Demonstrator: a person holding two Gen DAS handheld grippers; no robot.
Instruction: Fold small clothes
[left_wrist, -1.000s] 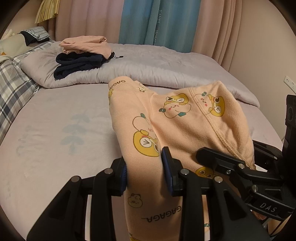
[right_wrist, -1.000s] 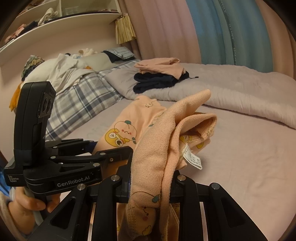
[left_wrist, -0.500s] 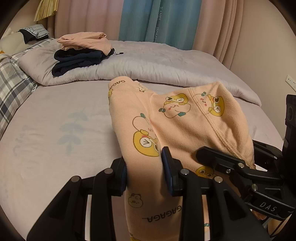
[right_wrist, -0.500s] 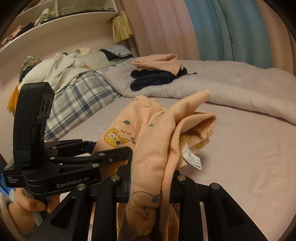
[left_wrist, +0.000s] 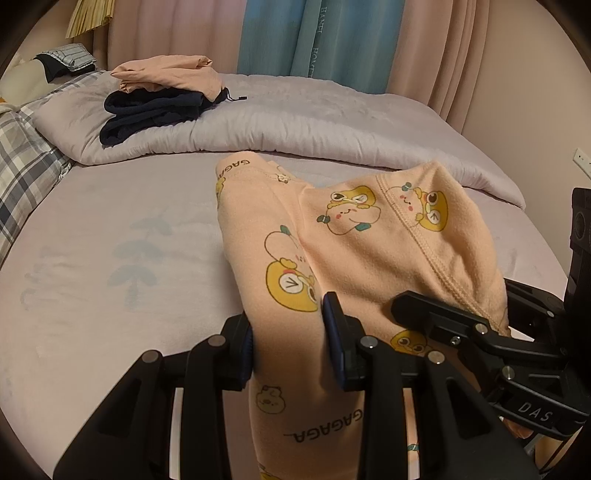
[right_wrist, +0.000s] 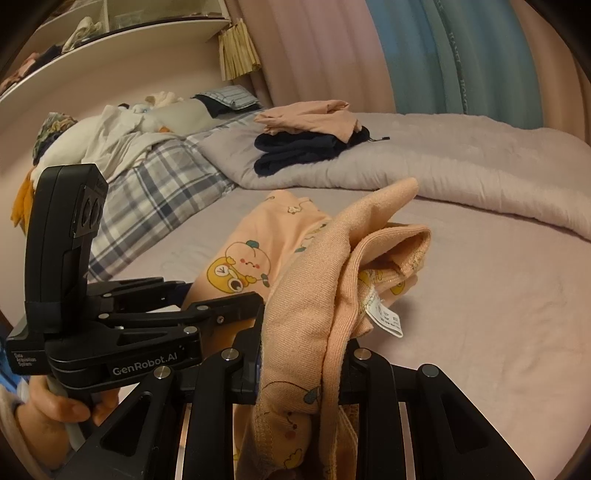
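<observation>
Left wrist view: left gripper (left_wrist: 291, 347) clamped on peach cartoon-print garment (left_wrist: 354, 243), near centre. Garment's long axis runs near to far over lilac bed sheet (left_wrist: 110, 229); far end points toward grey duvet (left_wrist: 295, 125). Right gripper (left_wrist: 491, 325) pinches garment's right edge.

Right wrist view: right gripper (right_wrist: 301, 365) clamped on bunched garment (right_wrist: 314, 295), white label (right_wrist: 386, 317) hanging right. Left gripper (right_wrist: 207, 295) at left, held by hand (right_wrist: 55, 410). Folded stack (right_wrist: 306, 136) far on duvet.

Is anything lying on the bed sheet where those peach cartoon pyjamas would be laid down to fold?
Nothing visible: the lilac bed sheet beside the peach cartoon-print pyjamas is bare. The folded peach and navy clothes stack sits farther back on the grey quilt.
</observation>
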